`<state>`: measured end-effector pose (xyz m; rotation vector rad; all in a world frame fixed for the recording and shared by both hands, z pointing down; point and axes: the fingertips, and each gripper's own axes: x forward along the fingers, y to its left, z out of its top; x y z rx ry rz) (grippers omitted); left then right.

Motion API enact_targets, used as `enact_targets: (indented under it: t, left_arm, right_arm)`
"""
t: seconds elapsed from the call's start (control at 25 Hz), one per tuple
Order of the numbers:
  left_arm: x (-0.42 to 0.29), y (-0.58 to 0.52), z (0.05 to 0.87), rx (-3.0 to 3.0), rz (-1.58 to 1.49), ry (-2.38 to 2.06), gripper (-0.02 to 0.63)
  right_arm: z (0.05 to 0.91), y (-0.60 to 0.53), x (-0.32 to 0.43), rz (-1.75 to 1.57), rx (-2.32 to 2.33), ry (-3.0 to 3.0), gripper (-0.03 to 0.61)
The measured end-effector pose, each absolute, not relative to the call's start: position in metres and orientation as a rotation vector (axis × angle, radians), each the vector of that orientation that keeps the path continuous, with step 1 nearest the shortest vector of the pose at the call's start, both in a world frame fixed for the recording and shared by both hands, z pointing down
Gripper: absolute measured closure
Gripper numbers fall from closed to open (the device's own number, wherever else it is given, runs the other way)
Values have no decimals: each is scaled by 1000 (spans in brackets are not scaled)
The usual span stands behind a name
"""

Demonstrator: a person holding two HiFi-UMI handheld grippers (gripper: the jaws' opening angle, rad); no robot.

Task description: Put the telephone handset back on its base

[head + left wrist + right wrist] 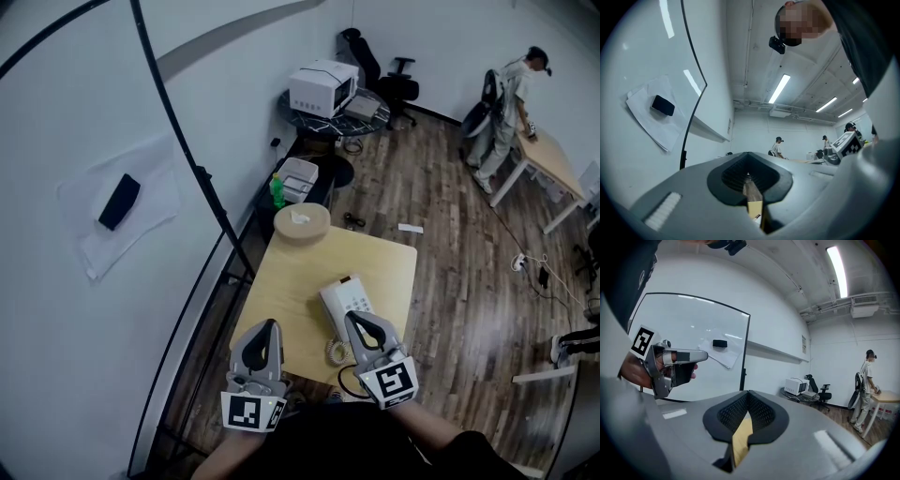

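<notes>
Our left claw (271, 324) and right claw (354, 318) are both pressed together, with nothing between them. The telephone (348, 294) lies just beyond the right claw's tips, its coiled cord (335, 352) beside that claw. Whether the handset sits on its base we cannot tell. Either way, we should keep clear of the coiled cord.

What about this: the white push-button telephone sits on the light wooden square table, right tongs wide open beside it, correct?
No: the right tongs are shut, tips together, per the right gripper view. The white push-button telephone does sit on the light wooden square table.
</notes>
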<state>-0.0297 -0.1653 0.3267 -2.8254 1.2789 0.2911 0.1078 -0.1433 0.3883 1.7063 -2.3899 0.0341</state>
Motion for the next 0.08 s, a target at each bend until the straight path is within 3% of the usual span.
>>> enact_targets:
  t: [0.08]
  left_arm:
    - [-29,-165,325,-2828,294,1278,614]
  right_arm:
    - [387,-143,106,41,1702,-2393,571]
